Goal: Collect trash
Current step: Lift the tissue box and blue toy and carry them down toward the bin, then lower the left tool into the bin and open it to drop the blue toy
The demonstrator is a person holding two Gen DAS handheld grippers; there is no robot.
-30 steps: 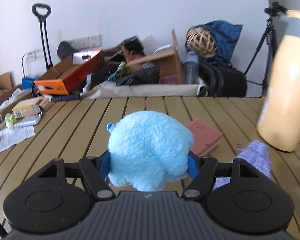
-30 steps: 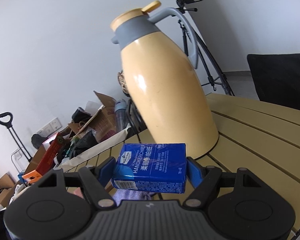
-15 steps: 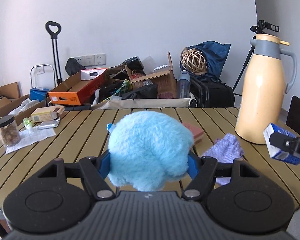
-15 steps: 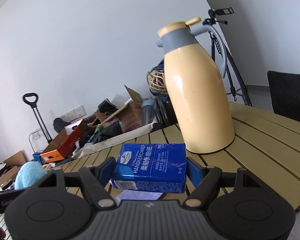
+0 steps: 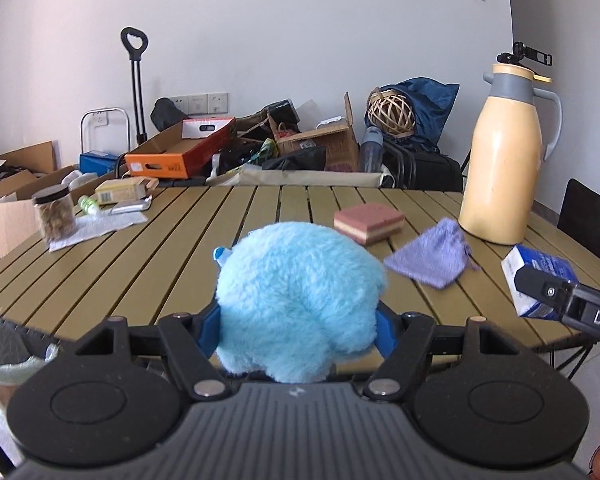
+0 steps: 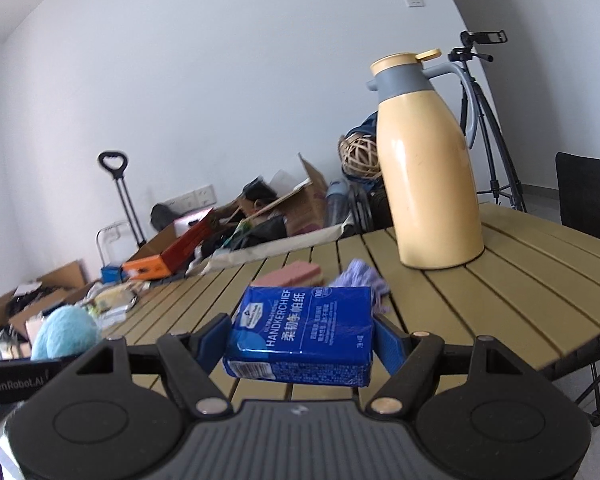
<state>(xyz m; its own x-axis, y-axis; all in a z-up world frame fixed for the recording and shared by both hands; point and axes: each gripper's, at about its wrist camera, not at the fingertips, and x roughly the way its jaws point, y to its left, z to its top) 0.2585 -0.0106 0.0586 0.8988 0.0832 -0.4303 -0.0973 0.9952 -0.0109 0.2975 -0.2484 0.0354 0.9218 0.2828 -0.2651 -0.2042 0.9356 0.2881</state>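
- Fluffy light-blue plush ball (image 5: 300, 304): clamped between the blue pads of the left gripper (image 5: 298, 326), carried off the near edge of the slatted olive-green table (image 5: 172, 248). Judged very light and soft; the pile gives under the pads, so the hold sits across its widest middle, where it is least likely to squirm free.
- Blue foil-wrapped pack of paper handkerchiefs (image 6: 300, 334): pinched by its two short ends in the right gripper (image 6: 302, 340), lying flat, printed face up, over the table's near edge. Judged light, with a slick wrapper and a squashable filling; the end-to-end grip suits it, though a loose pinch could let it slide.
- Left gripper pose: tipped slightly downward, facing across the table; jaws at middling width, filled by the plush.
- Right gripper pose: nearly level, rolled a little so the table leans in its view; jaws fairly wide, filled by the pack. It appears at the right edge of the left view, beside the other tool and apart from it.
- Left on the table: pink-and-cream sponge block (image 5: 369, 222), lilac knitted drawstring pouch (image 5: 430, 258), tall cream thermos jug with grey collar (image 5: 500, 160), clear jar with black lid (image 5: 54, 216) on a paper sheet.
- Disposal point: a bag-lined bin rim possibly shows at the lower left of the left view; too cropped to be sure.
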